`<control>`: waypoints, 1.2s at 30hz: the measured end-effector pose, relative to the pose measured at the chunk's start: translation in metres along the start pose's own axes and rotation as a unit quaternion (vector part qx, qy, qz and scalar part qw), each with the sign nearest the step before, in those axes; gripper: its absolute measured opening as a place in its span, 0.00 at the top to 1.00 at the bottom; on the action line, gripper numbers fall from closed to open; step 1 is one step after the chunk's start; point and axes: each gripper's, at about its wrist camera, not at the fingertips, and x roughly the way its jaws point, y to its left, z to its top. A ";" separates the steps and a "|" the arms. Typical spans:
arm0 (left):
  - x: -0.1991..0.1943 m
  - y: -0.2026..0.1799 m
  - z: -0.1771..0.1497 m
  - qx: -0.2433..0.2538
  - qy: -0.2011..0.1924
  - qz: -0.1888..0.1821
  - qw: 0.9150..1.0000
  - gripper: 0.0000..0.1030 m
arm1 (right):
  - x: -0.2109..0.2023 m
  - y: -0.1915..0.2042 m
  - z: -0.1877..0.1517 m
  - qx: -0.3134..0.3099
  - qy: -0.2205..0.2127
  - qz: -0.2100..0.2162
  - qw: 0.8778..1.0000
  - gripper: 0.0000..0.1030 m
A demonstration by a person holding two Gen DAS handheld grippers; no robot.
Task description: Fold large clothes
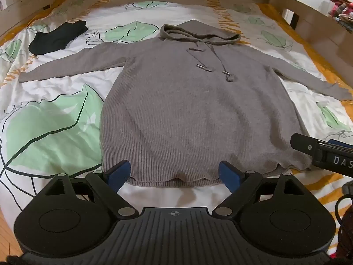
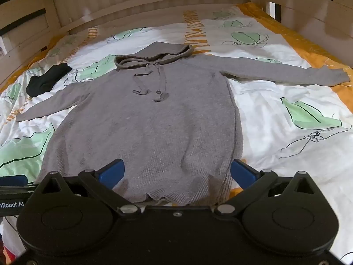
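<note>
Hoodie (image 1: 189,110) lies flat on bed (image 1: 55,114), long axis running straight away from both tools, hem nearest. Left gripper (image 1: 174,173) and right gripper (image 2: 177,173) both wide open, empty, poised over the hem; sleeves spread sideways.
</note>
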 end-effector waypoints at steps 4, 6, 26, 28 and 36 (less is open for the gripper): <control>0.001 0.000 -0.001 -0.001 0.002 0.001 1.000 0.15 | 0.001 0.000 0.001 0.000 0.001 0.001 1.000 0.01; 0.001 -0.001 -0.001 -0.002 0.003 0.002 1.000 0.15 | 0.001 0.001 0.001 0.001 0.002 0.001 1.000 0.01; 0.009 0.007 -0.001 -0.014 0.019 -0.007 1.000 0.15 | 0.007 0.006 0.002 -0.003 0.011 0.005 1.000 0.01; 0.011 0.007 -0.001 -0.015 0.018 -0.007 1.000 0.15 | 0.009 0.006 0.003 -0.003 0.014 0.006 1.000 0.01; 0.019 0.024 0.008 -0.063 -0.008 -0.052 0.997 0.16 | 0.026 0.008 0.011 -0.015 0.029 0.015 0.999 0.01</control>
